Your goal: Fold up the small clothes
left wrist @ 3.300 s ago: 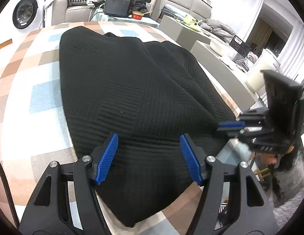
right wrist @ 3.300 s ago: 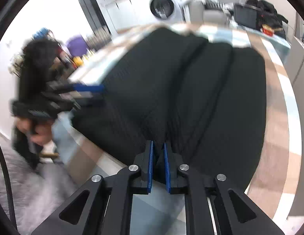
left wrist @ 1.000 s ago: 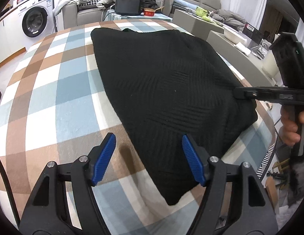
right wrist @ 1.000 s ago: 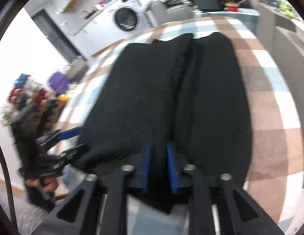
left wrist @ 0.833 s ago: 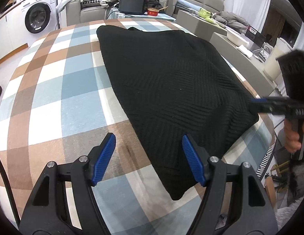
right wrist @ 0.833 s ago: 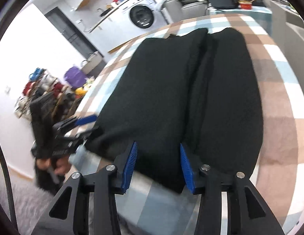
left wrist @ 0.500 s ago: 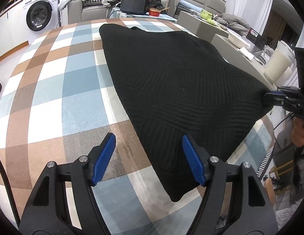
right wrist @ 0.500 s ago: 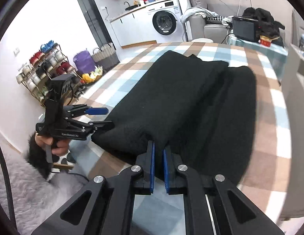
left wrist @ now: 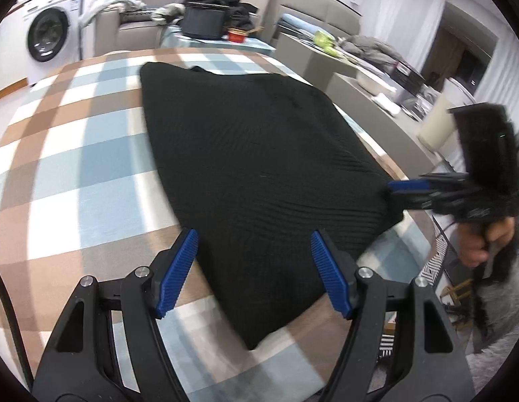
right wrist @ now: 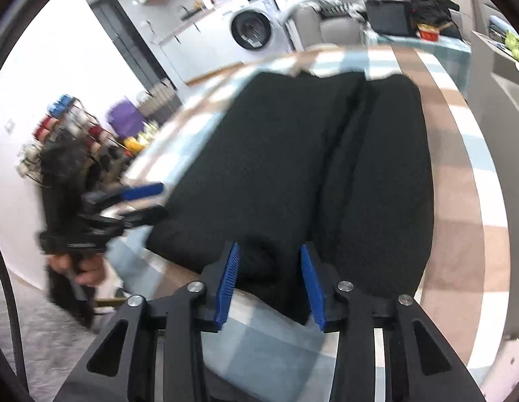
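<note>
Checked tablecloth [left wrist: 75, 154] bare beside garment [left wrist: 252, 154]

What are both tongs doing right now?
Left tongs: open, holding nothing, above the black knit.
Right tongs: opening, knit edge between the pads, not pinched.

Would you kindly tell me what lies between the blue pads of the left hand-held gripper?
In the left wrist view, the near corner of the black knit garment lies between the open left hand-held gripper pads, untouched.

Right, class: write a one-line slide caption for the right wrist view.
Right tool opening over the near edge of a black knit garment on a checked tablecloth.
</note>
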Action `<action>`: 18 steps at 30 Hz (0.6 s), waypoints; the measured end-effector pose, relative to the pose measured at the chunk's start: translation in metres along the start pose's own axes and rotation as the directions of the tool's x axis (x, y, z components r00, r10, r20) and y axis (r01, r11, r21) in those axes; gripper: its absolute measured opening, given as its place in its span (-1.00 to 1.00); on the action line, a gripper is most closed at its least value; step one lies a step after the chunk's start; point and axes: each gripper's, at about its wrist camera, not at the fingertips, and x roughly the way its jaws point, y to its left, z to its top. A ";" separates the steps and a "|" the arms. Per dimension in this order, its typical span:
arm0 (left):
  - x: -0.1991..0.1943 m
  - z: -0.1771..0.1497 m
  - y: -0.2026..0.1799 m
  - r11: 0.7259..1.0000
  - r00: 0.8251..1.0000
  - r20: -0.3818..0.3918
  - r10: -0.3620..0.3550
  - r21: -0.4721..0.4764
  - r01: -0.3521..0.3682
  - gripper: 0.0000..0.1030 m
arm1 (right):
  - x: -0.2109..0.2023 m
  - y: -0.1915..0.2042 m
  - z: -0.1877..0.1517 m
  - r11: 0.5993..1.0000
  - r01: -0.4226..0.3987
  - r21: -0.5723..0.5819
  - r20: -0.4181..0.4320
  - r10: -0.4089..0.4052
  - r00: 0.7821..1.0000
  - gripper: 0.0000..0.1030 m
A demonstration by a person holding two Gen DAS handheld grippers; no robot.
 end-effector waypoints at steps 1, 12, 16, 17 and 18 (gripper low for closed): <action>0.003 0.000 -0.005 1.000 1.000 -0.004 -0.011 0.013 0.011 0.32 | 0.007 0.001 -0.002 1.000 0.007 -0.005 -0.019 -0.008 1.000 -0.27; 0.013 0.004 -0.026 0.995 0.995 -0.014 -0.099 0.031 0.099 0.32 | 0.007 0.011 -0.001 0.991 0.111 -0.077 -0.017 -0.113 0.993 -0.86; 0.017 0.009 -0.027 0.995 0.995 -0.010 -0.095 0.031 0.095 0.32 | 0.009 0.005 -0.007 0.992 0.105 -0.072 -0.059 -0.109 0.992 -0.75; 0.019 0.010 -0.027 0.995 0.995 -0.009 -0.100 0.029 0.100 0.32 | 0.005 0.005 -0.005 0.994 0.092 -0.063 -0.044 -0.095 0.995 -0.71; 0.020 0.011 -0.027 0.993 0.994 -0.006 -0.113 0.025 0.114 0.32 | 0.000 0.004 0.001 0.995 0.090 -0.048 -0.013 -0.091 0.996 -0.69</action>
